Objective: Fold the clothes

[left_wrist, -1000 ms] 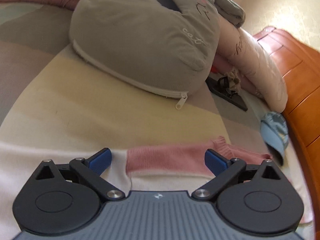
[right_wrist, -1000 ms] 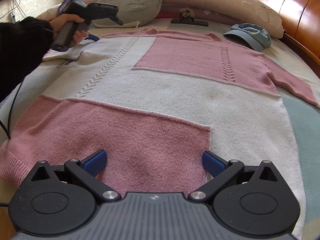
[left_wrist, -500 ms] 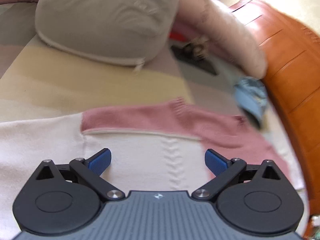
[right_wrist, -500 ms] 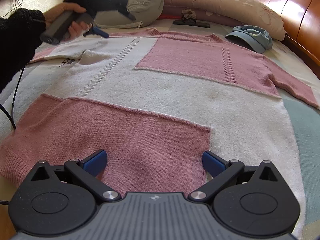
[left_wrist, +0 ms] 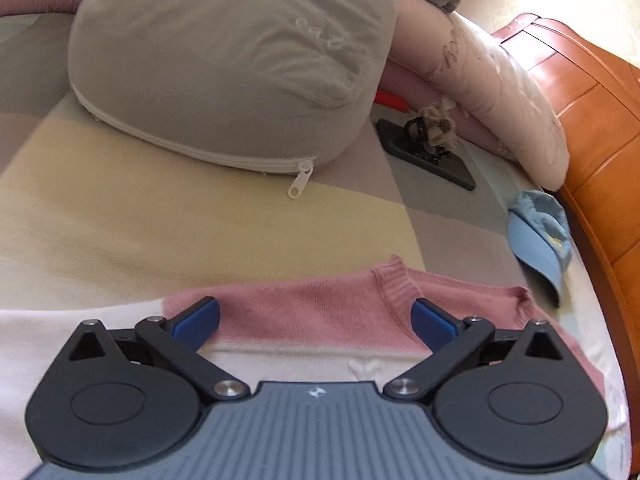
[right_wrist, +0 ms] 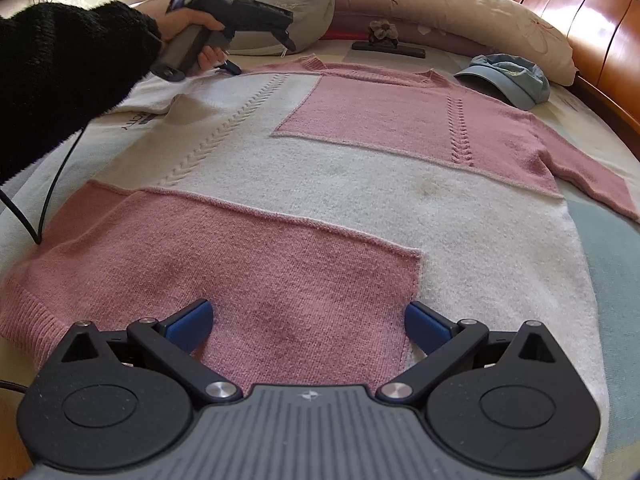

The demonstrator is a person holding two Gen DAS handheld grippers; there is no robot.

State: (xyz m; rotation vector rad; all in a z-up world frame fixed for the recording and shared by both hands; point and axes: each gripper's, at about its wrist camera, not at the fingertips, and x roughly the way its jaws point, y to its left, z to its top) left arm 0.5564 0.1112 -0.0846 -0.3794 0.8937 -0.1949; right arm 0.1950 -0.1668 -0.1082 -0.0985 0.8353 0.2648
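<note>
Both pairs of jaws stand wide apart and hold nothing. The right gripper hovers low over the hem end of the sweater, its blue pads framing the pink panel in the lower centre of the right wrist view; whether the pads touch the knit cannot be told. The left gripper sits at the opposite end, its pads astride the pink shoulder band just left of the ribbed neckline, lower centre of the left wrist view. In the right wrist view the same tool appears at upper left, held by a hand in a black sleeve. The sweater lies spread flat across the bed, body open, the pink sleeve extended at right of frame; the white sleeve at upper left appears bunched under the left tool. No fold is visible in the body. Judgement: a grasp at shoulder and hem on one side would suit a lengthwise fold. To do it well, each pair of jaws should take both knit layers at the edge, close fully before lifting, and rise together so the heavy knit does not sag or drag. The blue cap lies just beside the pink shoulder and could be swept along; the grey cushion stands clear beyond the collar.
</note>
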